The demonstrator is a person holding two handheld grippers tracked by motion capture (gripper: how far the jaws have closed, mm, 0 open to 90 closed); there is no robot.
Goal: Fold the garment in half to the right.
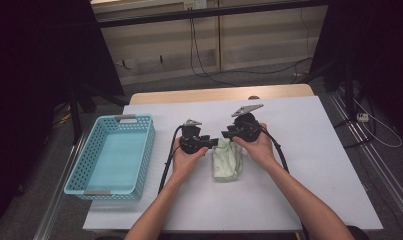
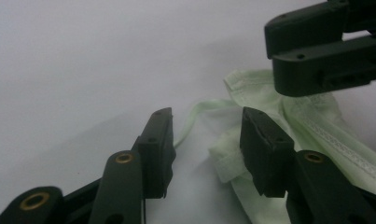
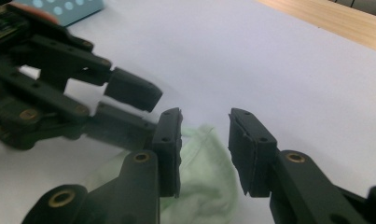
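Pale green cloth (image 1: 227, 161) lies crumpled on white-covered bench (image 1: 309, 150), right of blue basket (image 1: 111, 152). Left claw (image 2: 206, 140) apart over cloth edge, nothing clamped. Right claw (image 3: 204, 140) apart above cloth, empty, facing left claw.
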